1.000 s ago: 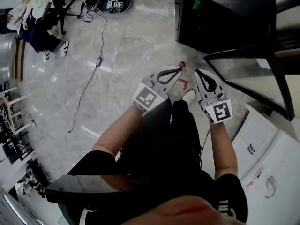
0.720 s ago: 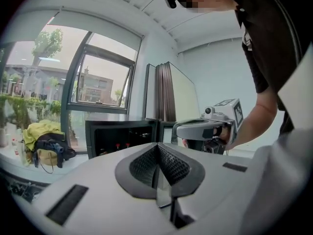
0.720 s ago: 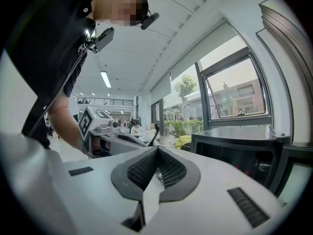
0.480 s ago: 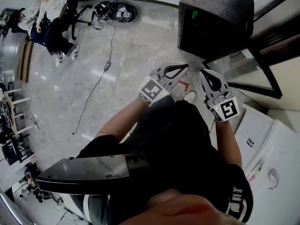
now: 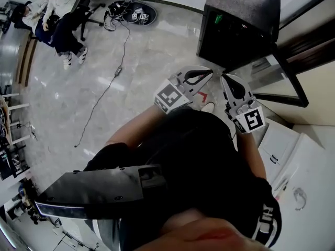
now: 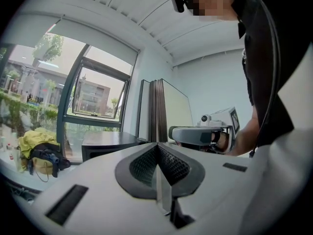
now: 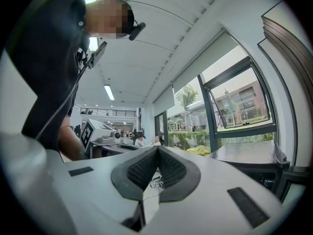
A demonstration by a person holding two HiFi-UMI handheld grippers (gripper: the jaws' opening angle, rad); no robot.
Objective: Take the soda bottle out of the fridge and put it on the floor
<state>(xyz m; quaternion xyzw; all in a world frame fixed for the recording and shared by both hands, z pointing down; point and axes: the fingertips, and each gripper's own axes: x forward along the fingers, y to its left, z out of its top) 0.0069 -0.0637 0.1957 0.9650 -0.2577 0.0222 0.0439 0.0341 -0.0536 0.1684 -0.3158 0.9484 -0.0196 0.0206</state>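
No soda bottle shows in any view. The black fridge stands on the floor at the upper right with its door closed and a small green light on its front. I hold both grippers side by side at waist height, just short of it. My left gripper is shut with nothing in it; its pads meet in the left gripper view. My right gripper is shut and empty too, pads together. Each gripper view shows the other gripper alongside.
A red tape mark and my white shoe lie below the grippers. A dark-framed glass panel stands right of the fridge, a white cabinet at lower right. A cable crosses the marble floor; seated people are far left.
The head view has shifted a little, so the fridge sits nearer the grippers. A small red-topped thing seen on the floor a second ago is now hidden behind the left gripper. Both grippers stay shut.
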